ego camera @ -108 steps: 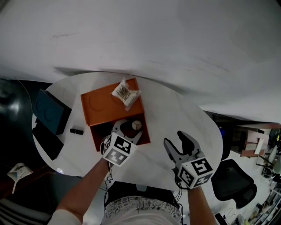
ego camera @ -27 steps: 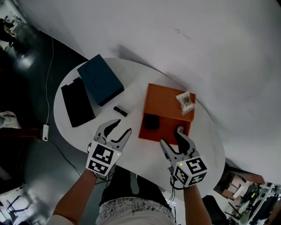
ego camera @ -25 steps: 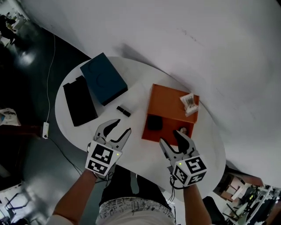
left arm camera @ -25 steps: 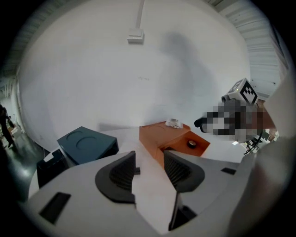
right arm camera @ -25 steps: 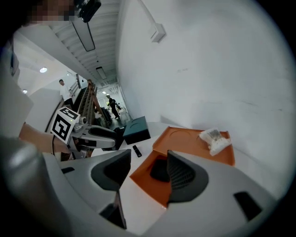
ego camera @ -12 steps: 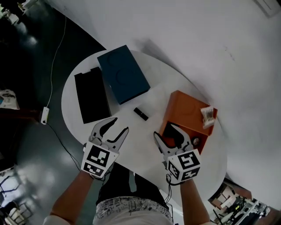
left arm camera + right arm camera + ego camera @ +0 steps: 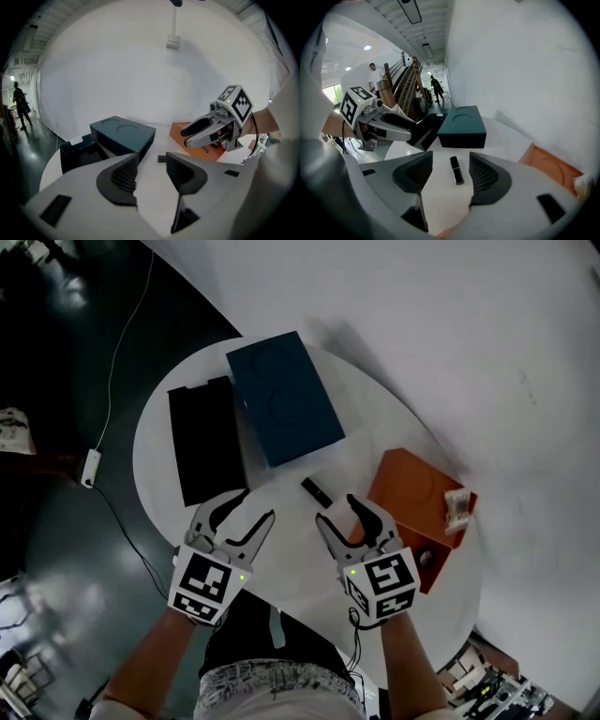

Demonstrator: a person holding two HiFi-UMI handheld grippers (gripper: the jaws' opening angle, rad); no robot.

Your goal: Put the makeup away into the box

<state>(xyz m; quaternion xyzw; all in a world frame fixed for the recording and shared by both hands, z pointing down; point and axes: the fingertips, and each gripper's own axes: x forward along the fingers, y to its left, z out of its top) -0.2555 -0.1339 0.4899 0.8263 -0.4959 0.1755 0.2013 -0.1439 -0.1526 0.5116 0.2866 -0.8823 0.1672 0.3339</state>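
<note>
On the round white table (image 7: 292,551), the head view showed a blue box (image 7: 284,397) with a black tray (image 7: 206,442) just beside it on the left. An orange box (image 7: 417,507) sat at the right with a clear packet (image 7: 459,510) on its far end. A small black lipstick (image 7: 315,491) lay on bare tabletop between the two boxes. The left gripper (image 7: 255,504) hovered over the near edge, jaws spread wide and holding nothing. The right gripper (image 7: 337,510), equally wide and empty, had its fingertips just short of the lipstick. Half a second earlier it had been over the orange box's near corner, so it had swung left, off the box. The lipstick had not shifted on the table, and neither gripper's gap had changed.

Through the left gripper view, the left gripper (image 7: 151,166) had its pads well apart over white tabletop. One end of the lipstick (image 7: 161,158) showed beside the right-hand pad. The blue box (image 7: 123,133) and black tray (image 7: 77,152) stood beyond, and the right gripper (image 7: 211,131) reached in front of the orange box (image 7: 177,128).

Through the right gripper view, the right gripper (image 7: 451,159) framed the lipstick (image 7: 456,171) in its gap. The lipstick lay flat on the table, touching neither pad. The blue box (image 7: 461,123) sat behind it, the orange box (image 7: 548,166) lay at the right edge, and the left gripper (image 7: 389,124) was at the left.
</note>
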